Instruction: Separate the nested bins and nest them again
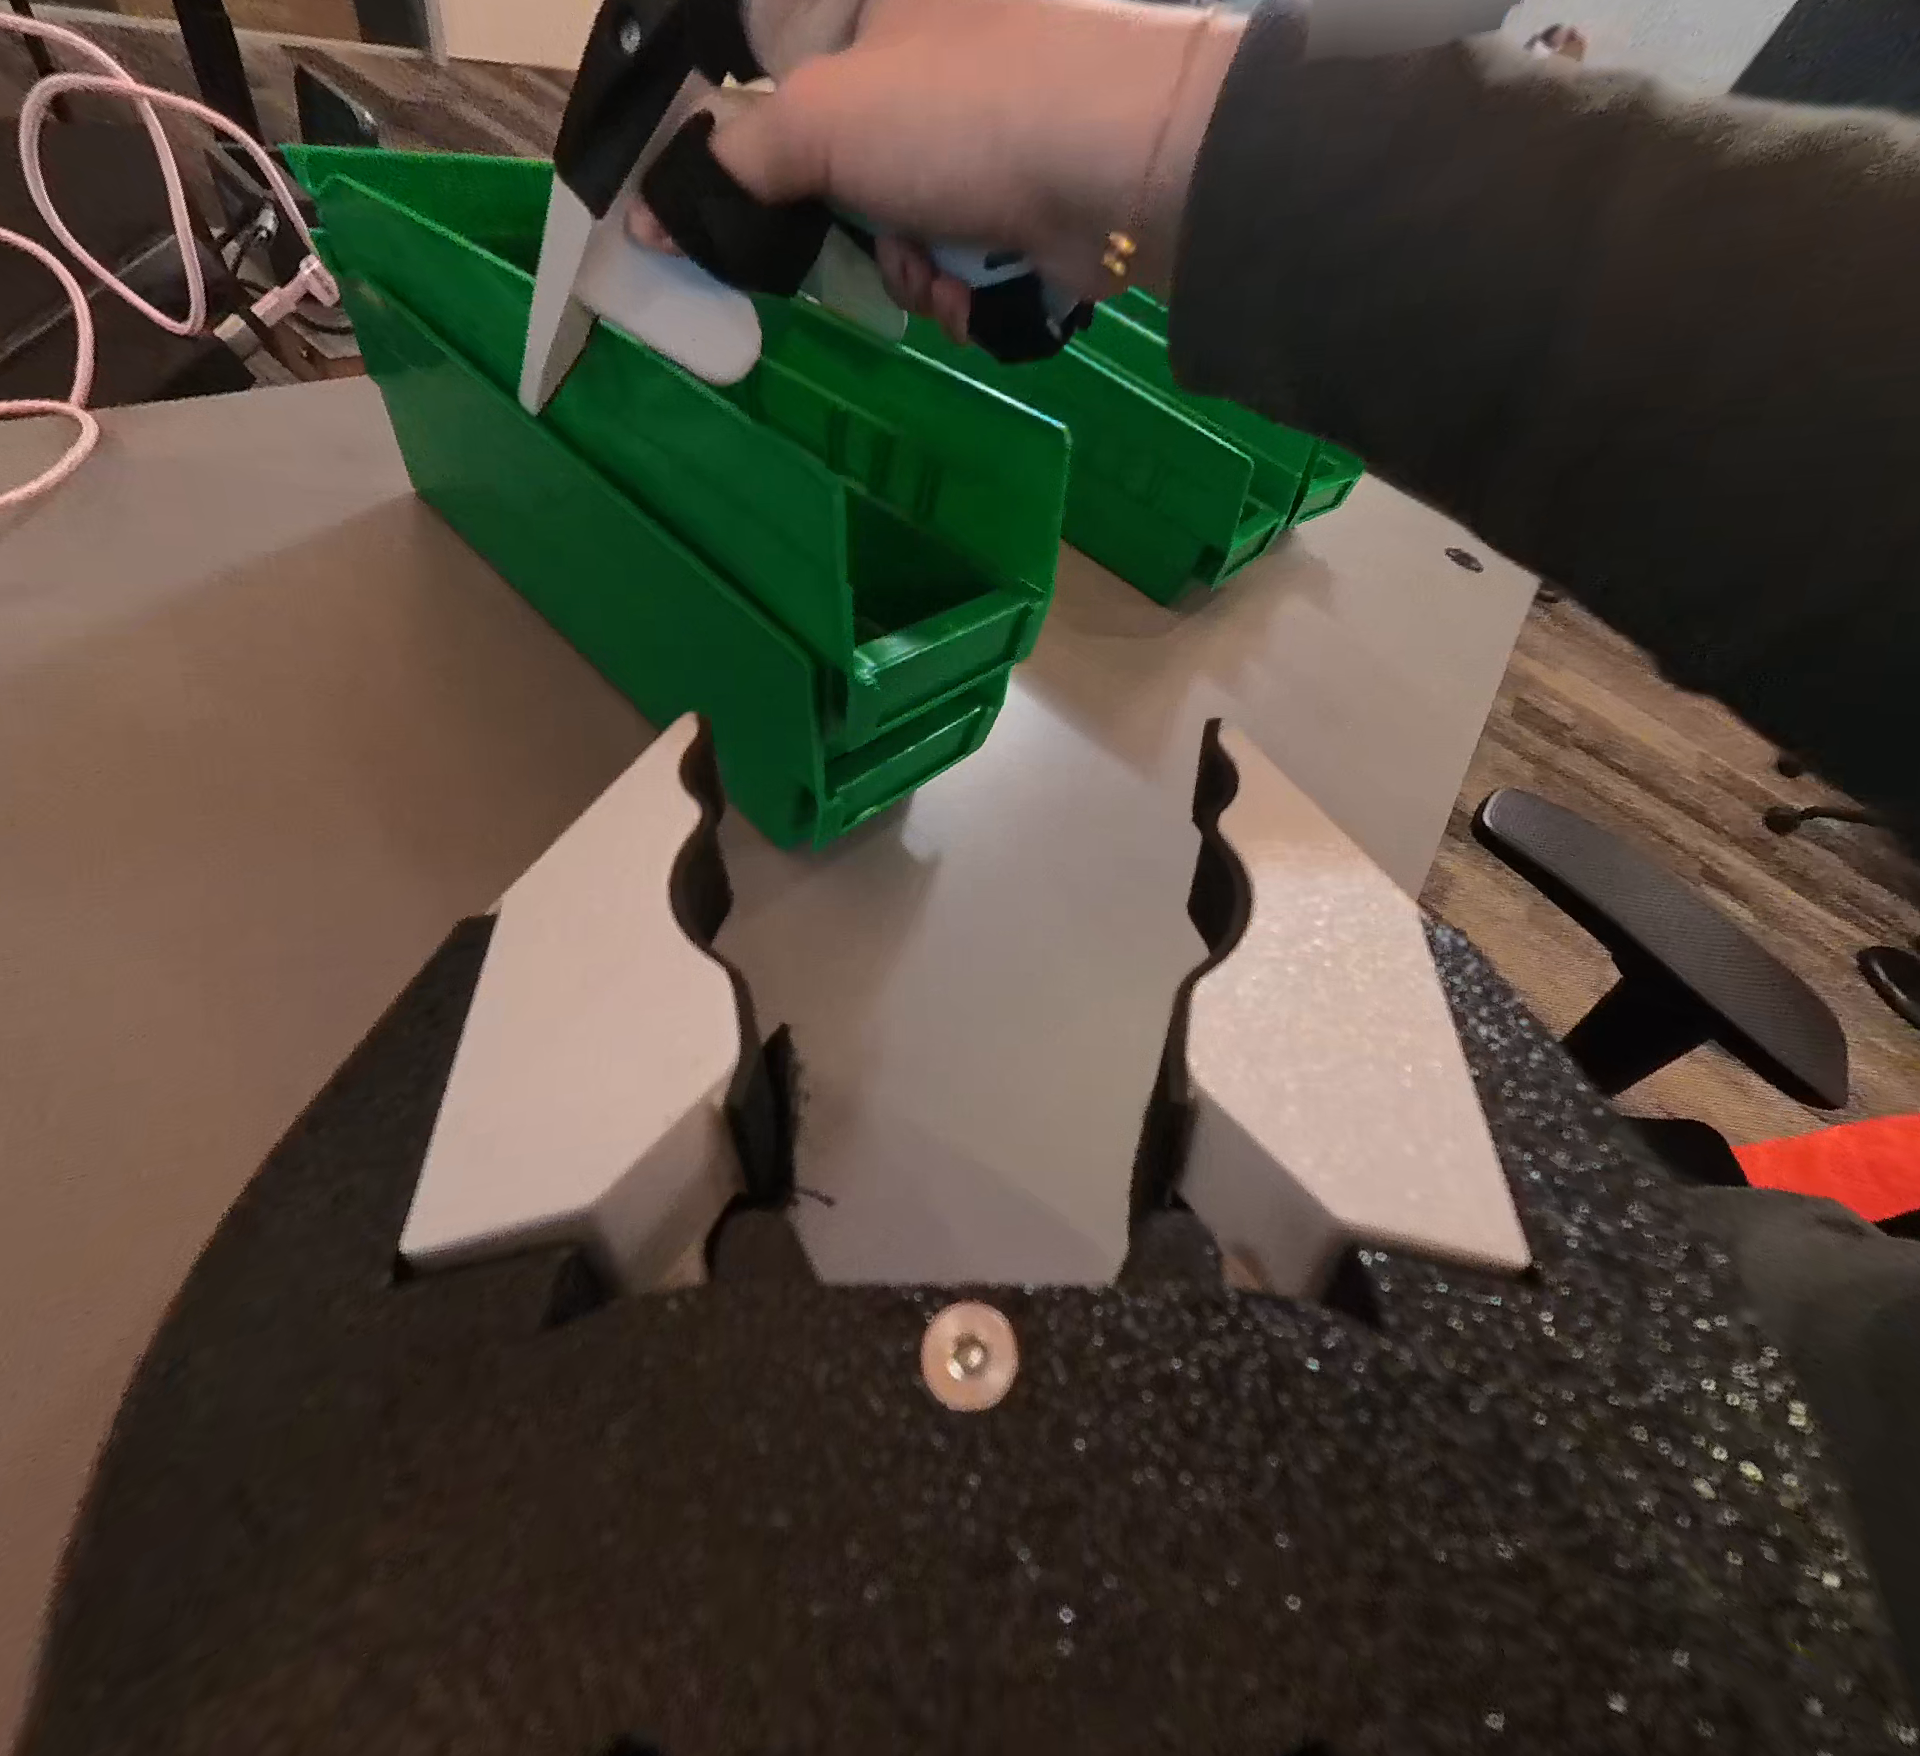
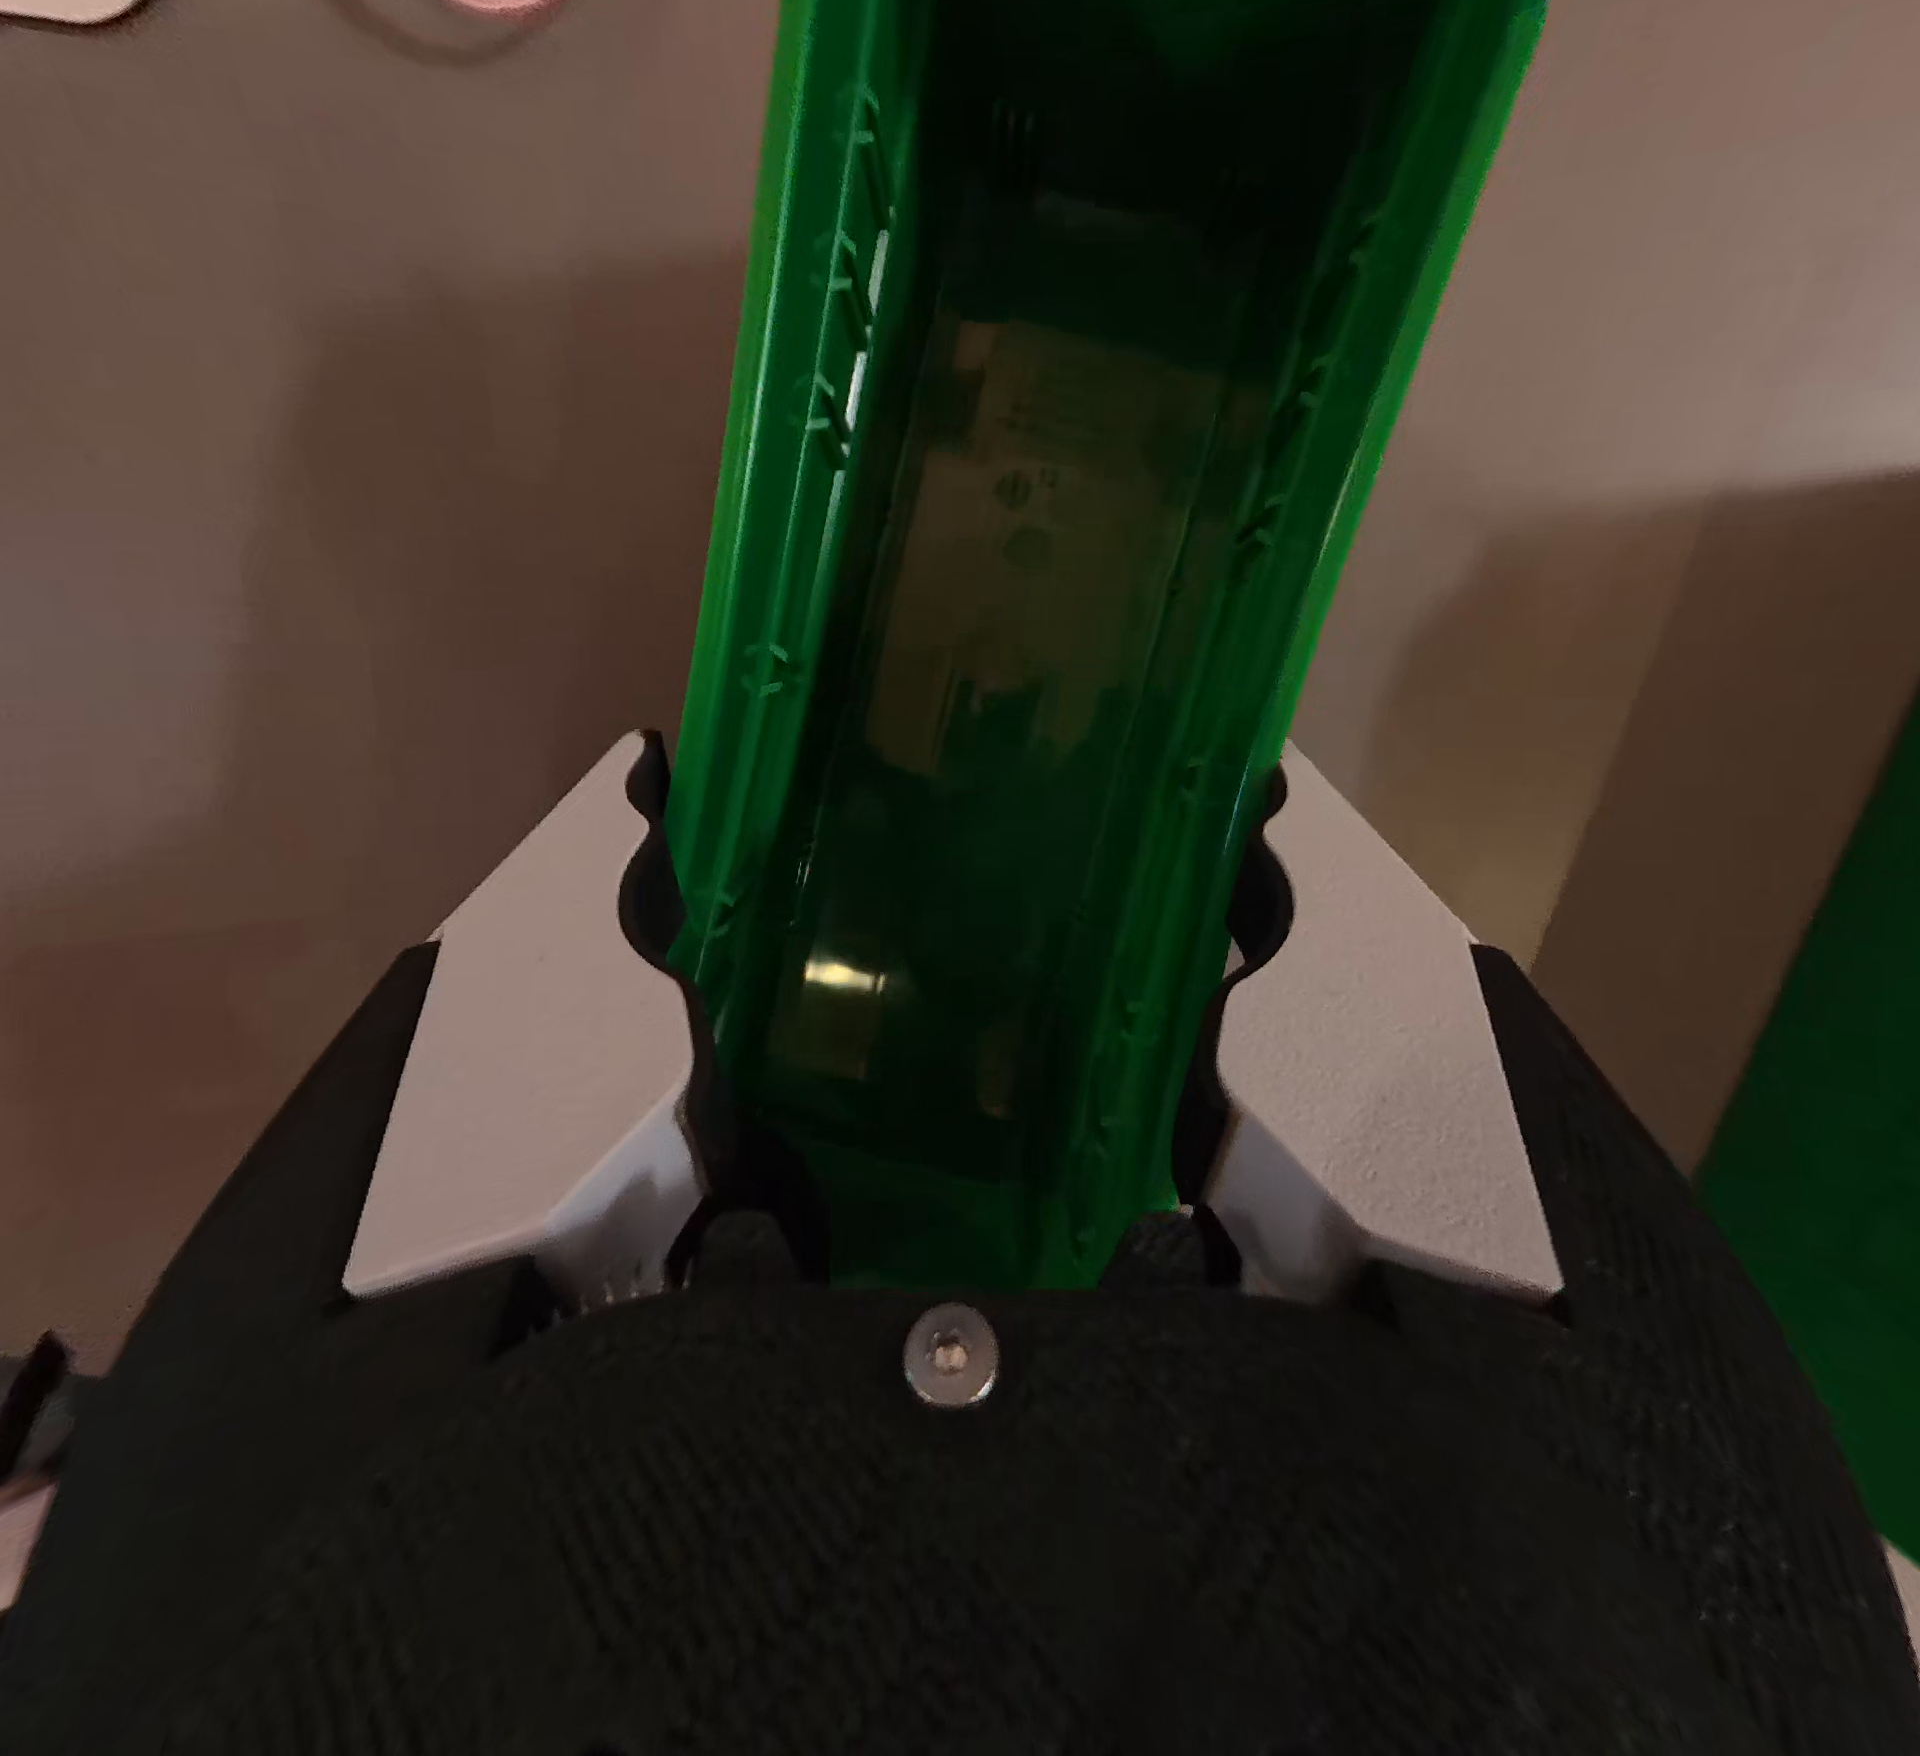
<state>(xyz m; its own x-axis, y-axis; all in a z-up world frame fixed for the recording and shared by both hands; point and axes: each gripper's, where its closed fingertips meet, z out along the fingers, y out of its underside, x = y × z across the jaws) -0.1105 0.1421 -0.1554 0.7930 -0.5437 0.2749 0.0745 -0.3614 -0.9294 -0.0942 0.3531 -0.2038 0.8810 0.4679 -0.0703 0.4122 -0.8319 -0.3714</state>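
The right hand-held gripper [image 2: 951, 927] grips the inner green bin [image 1: 727, 449] within the outer bin [image 1: 582, 563] on the desk [image 1: 208, 667], a nesting or separating step, while the left hand-held gripper [image 1: 951, 833], released and empty, should next brace the outer bin

My left gripper [image 1: 956, 885] hangs with jaws apart over bare grey table [image 1: 260, 667], nothing between its fingers. Just ahead the green nested bin stack [image 1: 644, 584] blocks the way forward. My right gripper [image 2: 951, 917] straddles the inner bin [image 2: 1039, 563], its fingers filling both sides. A narrow strip of table separates this stack from a second bin stack [image 1: 1174, 470]. A pink cable [image 1: 125, 272] lies off the far-left edge.
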